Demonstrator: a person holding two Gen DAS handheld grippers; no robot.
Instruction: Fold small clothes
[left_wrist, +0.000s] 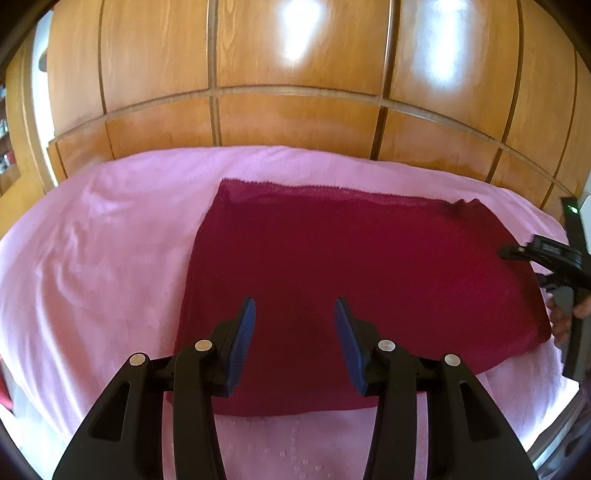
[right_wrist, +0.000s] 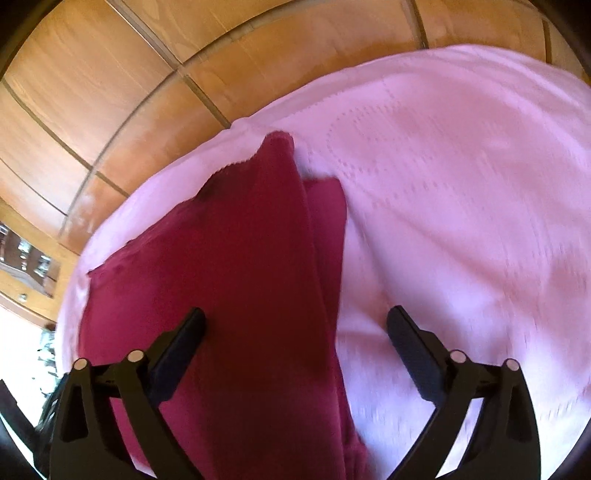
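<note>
Left gripper (left_wrist: 295, 314) jaws half-spread, right gripper (right_wrist: 295, 325) jaws wide, both empty above crimson cloth (left_wrist: 351, 277).

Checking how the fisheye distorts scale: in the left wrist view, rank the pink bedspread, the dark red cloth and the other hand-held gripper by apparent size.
1. Pink bedspread
2. Dark red cloth
3. Right hand-held gripper, cut off by the frame edge, so its rank is unsure.
</note>
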